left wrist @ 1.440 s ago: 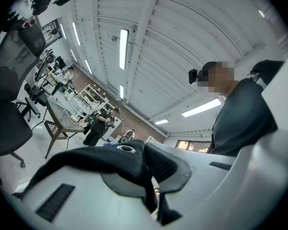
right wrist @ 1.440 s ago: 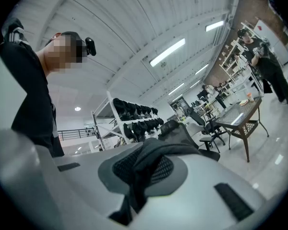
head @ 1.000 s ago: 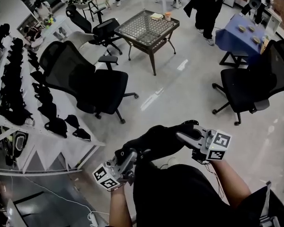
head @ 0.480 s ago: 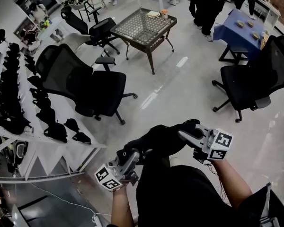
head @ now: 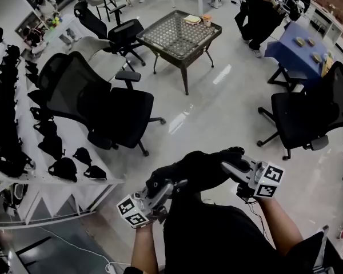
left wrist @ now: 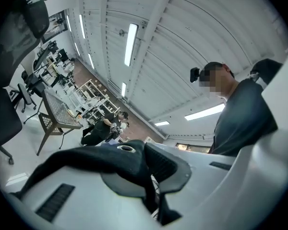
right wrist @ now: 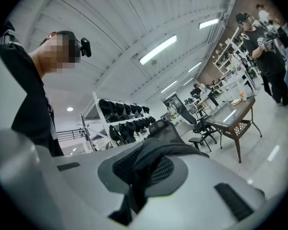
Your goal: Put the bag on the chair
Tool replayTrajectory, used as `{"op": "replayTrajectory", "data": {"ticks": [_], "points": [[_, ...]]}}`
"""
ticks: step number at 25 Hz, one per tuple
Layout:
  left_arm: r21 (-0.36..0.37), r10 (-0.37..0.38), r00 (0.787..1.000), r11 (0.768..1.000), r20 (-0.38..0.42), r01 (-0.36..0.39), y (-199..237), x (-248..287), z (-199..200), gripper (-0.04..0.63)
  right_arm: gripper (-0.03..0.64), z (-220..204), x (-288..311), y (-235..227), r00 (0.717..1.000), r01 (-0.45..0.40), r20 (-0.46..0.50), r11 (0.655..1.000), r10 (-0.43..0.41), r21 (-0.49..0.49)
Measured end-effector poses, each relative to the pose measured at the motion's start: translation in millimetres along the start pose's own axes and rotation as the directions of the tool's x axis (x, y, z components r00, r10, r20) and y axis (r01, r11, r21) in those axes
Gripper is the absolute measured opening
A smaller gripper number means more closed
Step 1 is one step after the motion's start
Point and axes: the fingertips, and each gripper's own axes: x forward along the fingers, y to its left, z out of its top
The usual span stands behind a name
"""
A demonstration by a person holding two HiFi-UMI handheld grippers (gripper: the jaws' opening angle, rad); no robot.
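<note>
Head view first: the black bag [head: 197, 171] is up in the air at six o'clock, slung between both tools just in front of the person's body. The left gripper [head: 170, 186] has its eight o'clock end and the right gripper [head: 233, 167] its three o'clock end, each one clenched on fabric. The nearest chair [head: 117, 116] waits at ten o'clock from the bag, well apart, with its seat bare. A second chair [head: 306, 113] sits at two o'clock and a wicker table [head: 180, 36] at twelve. Over to the left gripper view: the jaws are pinched together on a fold of black material with a metal eyelet [left wrist: 126, 148] showing at its top. Right gripper view, same story: the jaws are closed tight on a bunched black strap that spills out toward one o'clock. So this reads as the carry, with the bag not yet on any chair. To do it well, both tools should swing toward ten o'clock together, holding their spacing so the bag neither sags nor twists. It needs to clear the armrest [head: 129, 76], then come down over the middle of the seat. Let go only once the seat takes the weight. These are thin pinches on soft fabric, so one tool tugging against the other could pull it free.
</note>
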Motion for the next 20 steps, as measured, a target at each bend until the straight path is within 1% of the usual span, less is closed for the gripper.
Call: {"op": "replayTrajectory", "data": {"ticks": [6,8,12,20], "points": [[-0.029,-0.001,1.0,1.0,-0.01,0.001,60,23,43,0.023,0.021,25,43,-49,1.0,0.003,-0.01,0.999,-0.002,0.037],[-0.035,-0.012,1.0,0.999,-0.018,0.012,76,30,59,0.023,0.021,37,58,-61,1.0,0.003,-0.009,0.999,-0.002,0.038],[-0.025,-0.045,0.997,0.999,-0.056,0.044,107,48,85,0.023,0.021,60,88,-90,1.0,0.018,-0.009,0.999,-0.018,0.043],[-0.058,-0.048,0.999,0.997,-0.023,0.047,176,53,132,0.023,0.021,84,154,-135,0.999,0.047,-0.029,0.998,-0.046,0.049]]}}
